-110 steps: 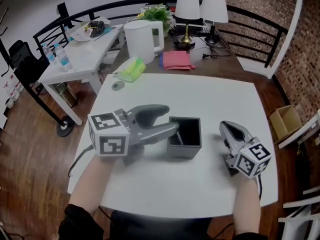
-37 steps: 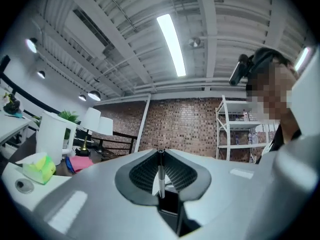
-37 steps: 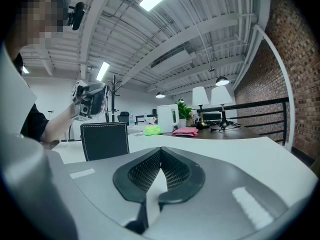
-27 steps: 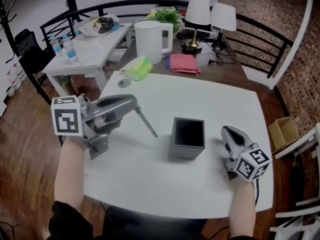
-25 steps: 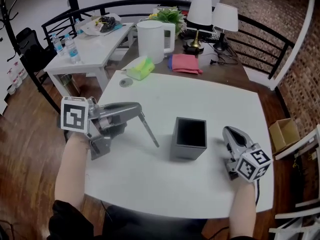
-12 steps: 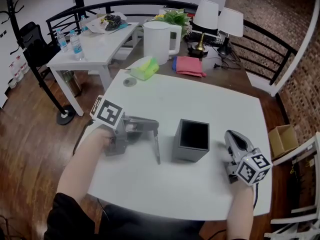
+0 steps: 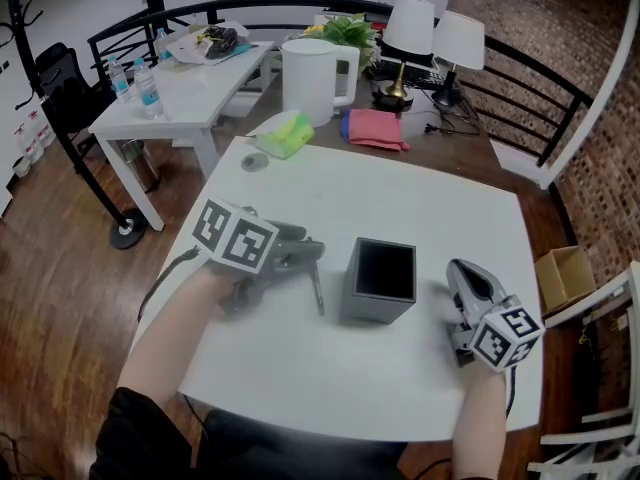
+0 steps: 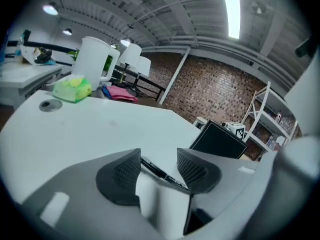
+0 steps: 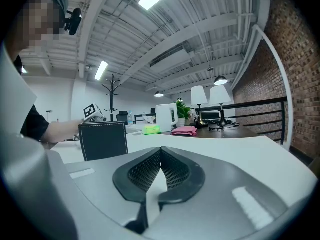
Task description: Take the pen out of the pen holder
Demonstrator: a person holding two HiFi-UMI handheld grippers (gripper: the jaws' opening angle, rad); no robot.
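The black square pen holder (image 7: pixel 381 280) stands upright near the middle of the white table (image 7: pixel 420 203); it also shows in the left gripper view (image 8: pixel 218 140) and the right gripper view (image 9: pixel 103 140). A dark pen (image 7: pixel 317 290) lies on the table just left of the holder. My left gripper (image 7: pixel 313 254) sits low over the pen's far end. Its jaws are opening, and the pen (image 8: pixel 161 173) lies slantwise in the gap between the pads. My right gripper (image 7: pixel 460 268) rests right of the holder, shut (image 9: pixel 161 159) with nothing in it.
Beyond the table's far edge are a white kettle (image 7: pixel 310 78), a green cloth (image 7: pixel 283 133), a pink cloth (image 7: pixel 373 128) and two lamps (image 7: pixel 432 28). A small round disc (image 7: pixel 256 162) lies at the far left corner. A white side table (image 7: pixel 165 88) stands to the left.
My left gripper came down to the table with the pen, swung nearer the holder, and its jaws have parted from the pen. The right gripper and the holder stayed put.
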